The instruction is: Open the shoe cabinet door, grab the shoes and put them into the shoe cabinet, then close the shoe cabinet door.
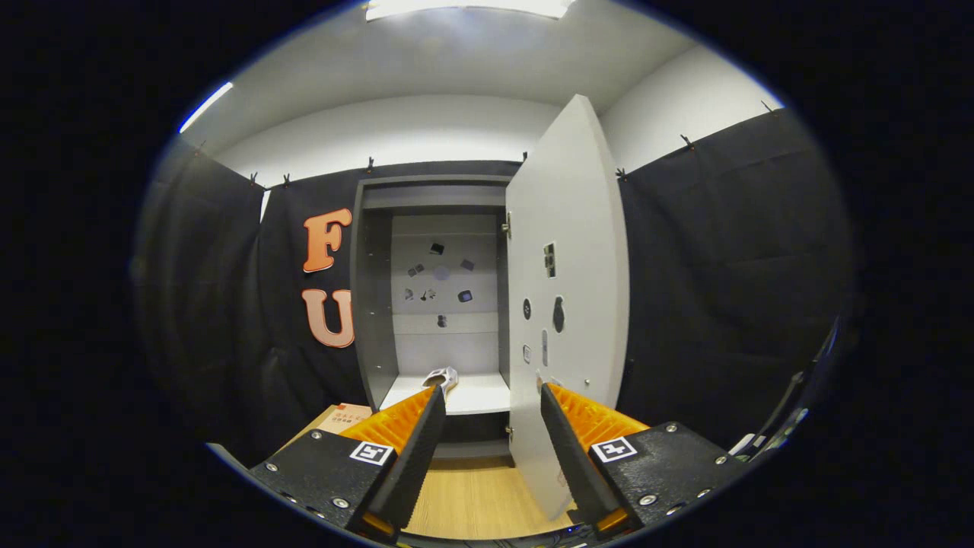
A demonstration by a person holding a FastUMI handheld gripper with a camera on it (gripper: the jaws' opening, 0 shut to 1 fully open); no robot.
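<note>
Shoe: pale shoe [442, 377] lies on the cabinet's lower shelf [475, 396], just beyond the tip of the left finger of the tongs and a little above it; its front part shows, the rest is hidden by that finger.
Shoe axis: seems to run from the shelf's front edge back into the cabinet, roughly along the line the fingers point; too small to be sure.
Cabinet: shoe cabinet [373, 304] stands straight ahead of the tongs, its opening facing them, small dark marks on its back panel.
Door: cabinet door [567, 251] is swung wide open, hinged on the cabinet's right side, its free edge coming toward the tongs; its lower part stands between the fingers and just ahead of the right one.
Key relation: the door is to the right of the midline and near the right finger, so closing likely means getting behind its outer face and pushing it left toward the opening.
Tongs: tongs [491, 399] are spread wide apart, nothing held, no finger clearly touching shoe or door.
Task stage: a shoe seems already stowed, door not yet closed.
Floor: wooden floor [472, 495] lies below the fingers; a light cardboard box [342, 417] sits left of the left finger.
</note>
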